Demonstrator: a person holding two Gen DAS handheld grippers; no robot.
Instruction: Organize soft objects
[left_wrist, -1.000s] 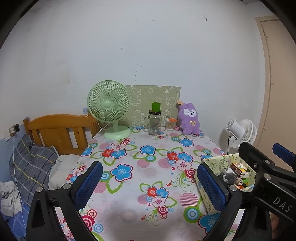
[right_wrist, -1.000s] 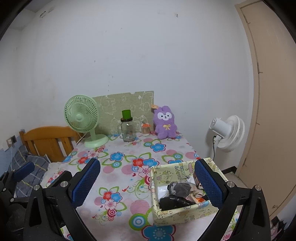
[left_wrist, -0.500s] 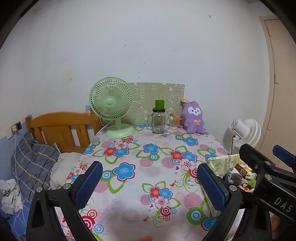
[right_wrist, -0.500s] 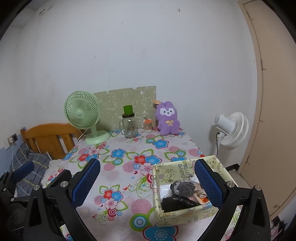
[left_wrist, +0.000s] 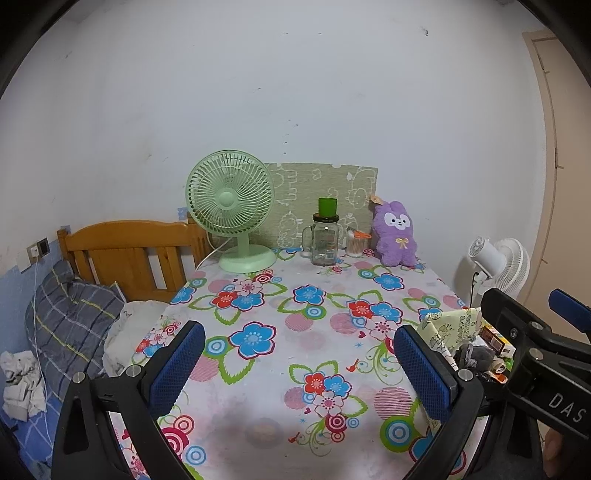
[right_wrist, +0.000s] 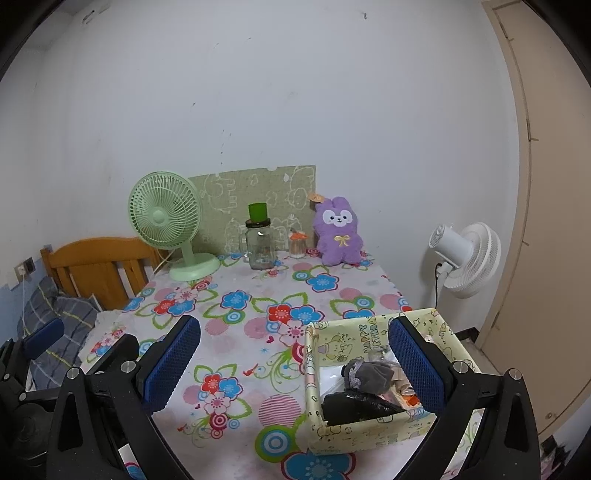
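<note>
A purple plush bunny (left_wrist: 396, 236) sits upright at the far right of the flowered table; it also shows in the right wrist view (right_wrist: 338, 232). A yellow patterned box (right_wrist: 369, 428) at the near right holds grey and black soft items (right_wrist: 365, 374); the box also shows in the left wrist view (left_wrist: 448, 325). My left gripper (left_wrist: 299, 365) is open and empty above the table's near edge. My right gripper (right_wrist: 293, 365) is open and empty, its right finger over the box.
A green desk fan (left_wrist: 232, 206), a glass jar with a green cup (left_wrist: 325, 236) and a small jar (left_wrist: 357, 244) stand at the back. A wooden bed headboard (left_wrist: 125, 254) is left of the table (left_wrist: 317, 280). A white floor fan (right_wrist: 465, 258) stands right.
Both grippers have drawn back and risen a little, so the table and its objects look slightly farther and lower. Both stay open.
</note>
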